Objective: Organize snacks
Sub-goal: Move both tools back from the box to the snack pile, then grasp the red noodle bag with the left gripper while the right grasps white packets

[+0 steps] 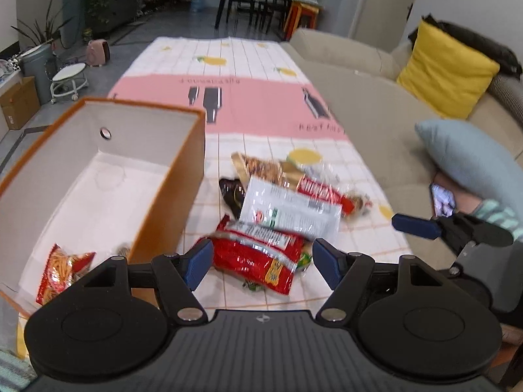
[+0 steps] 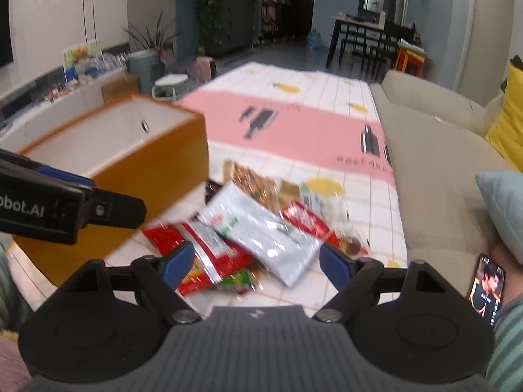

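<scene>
An orange box [image 1: 193,176] with a white inside stands on the left of the table, and a red snack bag [image 1: 62,271] lies in its near corner. To its right lies a pile of snacks: a red packet [image 1: 258,258], a silver packet [image 1: 291,209], a clear packet with a red label [image 1: 323,192] and a brown nut snack [image 1: 261,166]. My left gripper [image 1: 263,261] hangs open just above the red packet, pads not touching it. My right gripper [image 2: 256,266] is open over the red packet [image 2: 202,245] and the silver packet [image 2: 261,238], beside the box [image 2: 147,166].
A pink and white tablecloth [image 1: 261,104] covers the long table. A beige sofa [image 1: 376,114] runs along its right edge with a yellow cushion [image 1: 447,68] and a light blue cushion [image 1: 467,160]. A person in a striped sleeve [image 1: 500,215] holds a phone [image 1: 443,199] there.
</scene>
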`<act>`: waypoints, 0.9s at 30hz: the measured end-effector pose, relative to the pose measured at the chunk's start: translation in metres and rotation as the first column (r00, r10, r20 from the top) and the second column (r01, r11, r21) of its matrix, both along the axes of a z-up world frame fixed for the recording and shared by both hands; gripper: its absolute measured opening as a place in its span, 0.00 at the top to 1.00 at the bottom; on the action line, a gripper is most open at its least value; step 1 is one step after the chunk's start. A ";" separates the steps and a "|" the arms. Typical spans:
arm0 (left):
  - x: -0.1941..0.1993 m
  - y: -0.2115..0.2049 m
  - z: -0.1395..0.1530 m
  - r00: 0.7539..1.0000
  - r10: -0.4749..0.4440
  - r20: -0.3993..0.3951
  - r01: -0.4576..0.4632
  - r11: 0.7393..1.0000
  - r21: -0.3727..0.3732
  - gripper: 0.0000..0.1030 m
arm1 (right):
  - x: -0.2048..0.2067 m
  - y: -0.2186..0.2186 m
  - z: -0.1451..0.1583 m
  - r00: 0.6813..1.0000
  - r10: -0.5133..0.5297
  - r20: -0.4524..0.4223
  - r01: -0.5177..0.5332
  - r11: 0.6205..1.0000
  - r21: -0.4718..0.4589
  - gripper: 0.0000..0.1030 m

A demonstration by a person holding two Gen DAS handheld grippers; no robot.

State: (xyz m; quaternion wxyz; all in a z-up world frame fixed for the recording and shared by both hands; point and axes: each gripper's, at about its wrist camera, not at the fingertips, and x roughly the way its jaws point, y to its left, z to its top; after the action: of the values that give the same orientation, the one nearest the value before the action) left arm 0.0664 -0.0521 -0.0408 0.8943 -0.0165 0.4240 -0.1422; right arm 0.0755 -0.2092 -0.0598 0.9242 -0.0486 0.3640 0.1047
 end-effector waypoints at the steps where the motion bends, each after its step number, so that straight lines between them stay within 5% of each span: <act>1: 0.002 -0.001 -0.005 1.000 0.002 -0.008 -0.002 1.000 0.005 0.21 | 0.002 -0.003 -0.006 1.000 -0.001 -0.013 0.001 1.000 0.002 0.21; 6: 0.012 -0.004 -0.025 0.999 -0.002 -0.054 0.004 0.999 0.041 0.21 | 0.007 -0.013 -0.023 0.999 -0.002 -0.040 0.003 1.000 0.013 0.22; 11: 0.026 0.001 -0.037 0.987 0.043 -0.155 -0.046 0.999 -0.013 0.21 | 0.024 -0.009 -0.038 0.999 0.012 -0.051 -0.015 0.999 -0.045 0.28; 19: 0.044 0.010 -0.062 0.942 0.110 -0.317 -0.146 0.985 -0.093 0.21 | 0.047 0.004 -0.062 0.993 0.105 -0.047 -0.112 0.976 -0.188 0.28; 27: 0.055 0.007 -0.079 0.914 0.117 -0.389 -0.171 0.979 -0.108 0.21 | 0.071 0.004 -0.080 0.973 0.227 -0.032 -0.228 0.940 -0.253 0.25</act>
State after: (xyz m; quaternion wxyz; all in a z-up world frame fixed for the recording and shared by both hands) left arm 0.1215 -0.0451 -0.1195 0.7997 -0.1375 0.5759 -0.0994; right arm 0.1465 -0.2048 -0.1396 0.8915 -0.2086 0.3675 0.1632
